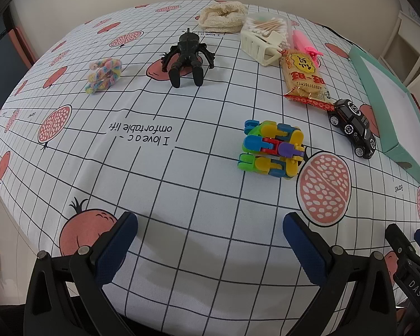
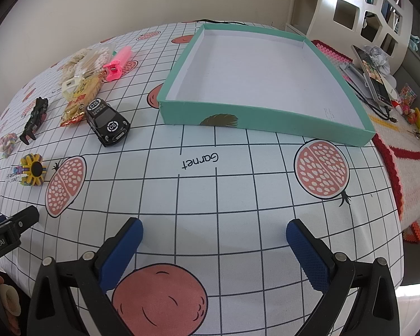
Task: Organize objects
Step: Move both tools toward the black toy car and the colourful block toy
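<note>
Both grippers, left (image 1: 210,240) and right (image 2: 214,240), gape empty. Blocks (image 1: 271,149) lie just ahead-right of the left one; tray (image 2: 266,131) faces the right.

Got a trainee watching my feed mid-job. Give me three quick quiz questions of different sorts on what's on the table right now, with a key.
1. True or false: the teal box already holds a toy.
2. Multiple choice: which item lies nearest the teal box? A) black toy car B) black figure C) pastel twisted toy
3. Fill in: both the left gripper and the right gripper are ____, holding nothing.

Key
1. False: its white floor is bare.
2. A: the car sits just left of the box in the right wrist view; the others lie farther off.
3. Open: the blue pads stand wide apart above the tablecloth.
</note>
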### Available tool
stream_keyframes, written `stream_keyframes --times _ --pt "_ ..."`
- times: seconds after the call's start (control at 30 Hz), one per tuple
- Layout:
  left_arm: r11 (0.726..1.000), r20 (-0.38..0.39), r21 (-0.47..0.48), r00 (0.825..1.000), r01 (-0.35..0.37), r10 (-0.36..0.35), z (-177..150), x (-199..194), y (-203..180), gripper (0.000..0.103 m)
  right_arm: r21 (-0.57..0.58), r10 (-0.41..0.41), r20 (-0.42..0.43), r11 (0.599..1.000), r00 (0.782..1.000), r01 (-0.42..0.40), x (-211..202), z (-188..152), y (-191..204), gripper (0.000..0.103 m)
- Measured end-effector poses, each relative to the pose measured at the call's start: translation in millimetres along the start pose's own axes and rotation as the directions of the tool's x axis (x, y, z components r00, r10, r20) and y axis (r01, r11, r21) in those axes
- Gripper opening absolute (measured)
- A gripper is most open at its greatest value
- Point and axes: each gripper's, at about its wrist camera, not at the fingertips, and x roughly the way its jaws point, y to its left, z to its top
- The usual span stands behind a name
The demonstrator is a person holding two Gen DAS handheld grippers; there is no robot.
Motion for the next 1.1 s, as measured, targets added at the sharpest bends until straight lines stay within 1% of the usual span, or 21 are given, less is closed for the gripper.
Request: stream_keyframes --times 0.07,0.1,0.27,0.4,0.5,0.63,0.73,0.87,0.93,1.1 --pt "1.0 0.0 -0.001 1.0 -0.001 0.001 0.0 0.8 -0.7 0.103 0.0 0.0 0.0 1.0 1.0 0.0 0.0 0.1 -0.1 0.103" --pt "1.0 -0.002 -0.001 1.0 -0.001 0.001 9.4 6.1 -6.9 0.103 0.0 0.0 0.0 1.0 1.0 0.0 0.1 0.2 -0.2 0.103" --pt "1.0 -0.015 0.0 1.0 -0.001 0.001 9.0 5.1 -6.4 0.103 0.001 0.0 -0.005 1.0 1.0 0.0 0.1 -0.7 -1.1 0.103" --pt "1.0 -0.024 0.001 1.0 0.013 -0.013 18.4 7.6 -3.4 0.103 0.008 -0.001 -0.013 1.0 1.0 0.001 -3.4 -1.6 -1.4 0.103" --pt "1.0 0.017 -0.001 1.0 0.025 -0.025 22.1 0.1 -2.5 0.103 0.009 0.011 -0.005 1.0 1.0 -0.011 -4.9 1.4 0.6 0.103" --pt "0.999 0.069 0.012 0.997 0.046 -0.046 31.3 -8.5 -2.2 0.103 -0.004 0.038 0.042 0.999 0.998 -0.038 -12.9 8.8 7.8 0.103" --pt "0.998 0.098 0.034 0.994 0.055 -0.058 36.9 -13.4 -6.7 0.103 -0.034 0.07 0.083 0.997 0.994 -0.067 -21.3 16.5 18.3 0.103" --pt "0.997 0.13 0.049 0.989 0.066 -0.072 39.8 -16.6 -13.1 0.103 -0.111 0.128 0.159 0.988 0.979 -0.111 -39.7 38.7 34.7 0.103" --pt "0.996 0.134 0.048 0.988 0.076 -0.082 39.8 -19.1 -14.5 0.103 -0.142 0.148 0.178 0.982 0.973 -0.124 -43.8 48.6 41.4 0.103" --pt "0.995 0.13 0.063 0.987 0.082 -0.09 47.8 -12.8 -21.9 0.103 -0.22 0.184 0.173 0.965 0.967 -0.144 -39.7 67.9 57.4 0.103"
